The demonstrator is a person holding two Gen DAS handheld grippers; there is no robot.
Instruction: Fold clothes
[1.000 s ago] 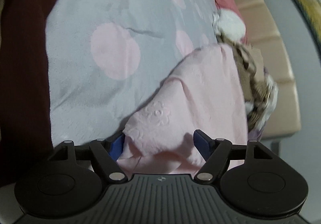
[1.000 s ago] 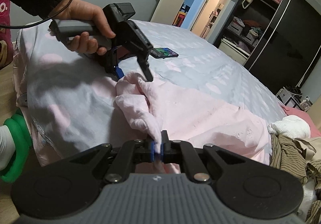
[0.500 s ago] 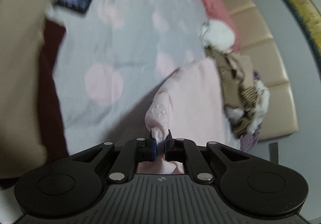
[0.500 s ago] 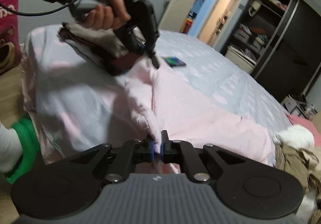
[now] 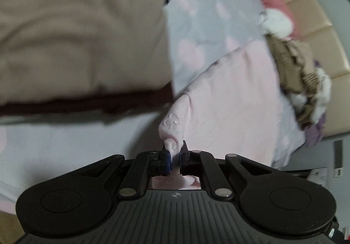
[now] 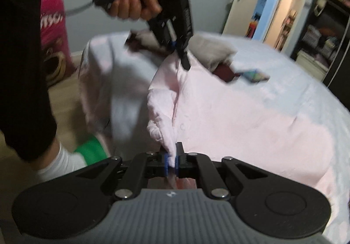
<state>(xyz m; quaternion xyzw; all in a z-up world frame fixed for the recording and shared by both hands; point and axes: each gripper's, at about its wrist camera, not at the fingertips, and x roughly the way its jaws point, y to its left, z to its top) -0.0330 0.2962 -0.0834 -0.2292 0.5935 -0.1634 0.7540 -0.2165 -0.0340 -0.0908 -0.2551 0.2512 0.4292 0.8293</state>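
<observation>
A pale pink garment (image 5: 236,99) lies spread on the bed and also shows in the right wrist view (image 6: 240,121). My left gripper (image 5: 174,152) is shut on one corner of it; in the right wrist view that gripper (image 6: 182,56) holds the corner lifted above the bed. My right gripper (image 6: 172,157) is shut on a bunched edge of the same garment near the bed's side. The cloth stretches between the two grippers.
The bed has a grey sheet with pink dots (image 5: 203,32). A folded tan and maroon pile (image 5: 76,32) lies close on the left. A heap of loose clothes (image 5: 295,69) lies by the beige headboard (image 5: 317,25). A small colourful packet (image 6: 254,74) lies on the bed.
My left gripper closed on the garment's corner and lifted it back toward the folded pile. The right gripper kept its grip and the cloth pulled taut between them.
</observation>
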